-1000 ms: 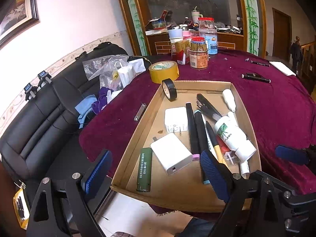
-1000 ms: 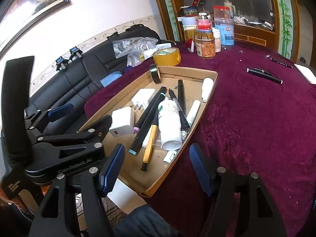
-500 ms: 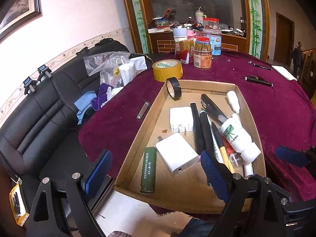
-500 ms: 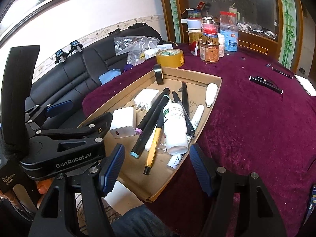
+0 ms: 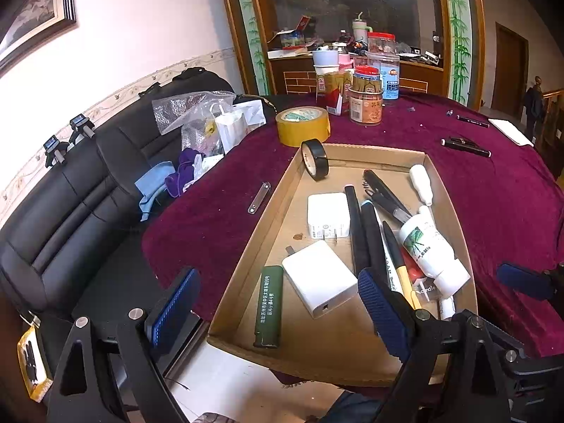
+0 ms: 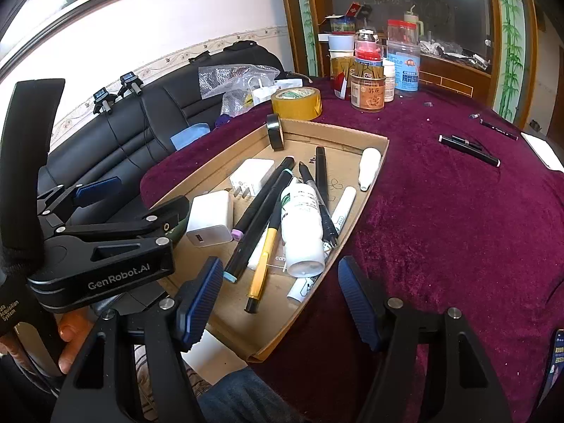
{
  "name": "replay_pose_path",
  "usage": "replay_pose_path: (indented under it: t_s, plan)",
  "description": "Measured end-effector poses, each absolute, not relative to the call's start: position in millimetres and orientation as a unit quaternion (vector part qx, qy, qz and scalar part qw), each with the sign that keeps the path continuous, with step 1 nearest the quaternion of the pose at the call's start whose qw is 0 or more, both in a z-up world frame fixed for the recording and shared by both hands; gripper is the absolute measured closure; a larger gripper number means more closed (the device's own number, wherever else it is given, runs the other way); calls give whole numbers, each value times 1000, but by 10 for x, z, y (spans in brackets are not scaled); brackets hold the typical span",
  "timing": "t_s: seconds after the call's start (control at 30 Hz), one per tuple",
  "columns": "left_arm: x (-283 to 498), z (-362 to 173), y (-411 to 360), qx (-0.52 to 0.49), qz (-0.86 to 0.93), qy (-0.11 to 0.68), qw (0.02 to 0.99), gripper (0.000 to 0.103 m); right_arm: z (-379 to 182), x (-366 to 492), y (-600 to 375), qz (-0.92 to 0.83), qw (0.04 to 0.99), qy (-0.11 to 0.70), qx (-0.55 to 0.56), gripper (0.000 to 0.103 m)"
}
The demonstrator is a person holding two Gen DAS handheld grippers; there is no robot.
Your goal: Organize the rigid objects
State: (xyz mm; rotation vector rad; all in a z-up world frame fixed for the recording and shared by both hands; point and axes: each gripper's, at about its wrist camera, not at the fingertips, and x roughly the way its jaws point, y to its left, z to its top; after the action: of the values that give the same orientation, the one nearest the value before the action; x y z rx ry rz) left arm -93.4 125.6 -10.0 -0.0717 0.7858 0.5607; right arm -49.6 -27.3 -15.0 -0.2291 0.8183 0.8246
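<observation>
A shallow cardboard tray lies on the maroon tablecloth. In it are two white chargers, a green lighter, several pens and markers, a white bottle and a black tape roll leaning on the rim. My left gripper hangs open over the tray's near left corner, holding nothing. My right gripper hangs open above the tray's near right edge, also bare. The left gripper's body shows in the right wrist view.
A yellow tape roll, jars and cups stand behind the tray. Black pens and a white card lie far right; a metal clip lies left. A black sofa holds bags and cloths.
Both views have shifted slightly with a small roll of the hands. Nothing in the tray has moved and both grippers stay open.
</observation>
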Motion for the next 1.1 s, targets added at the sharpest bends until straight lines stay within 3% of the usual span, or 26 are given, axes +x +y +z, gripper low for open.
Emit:
replay_pose_path:
  t_s: [1.1]
  plan:
    - [-850, -132, 1278, -69, 202, 393, 894, 10, -197, -458, -213, 375, 831, 393, -117, 36]
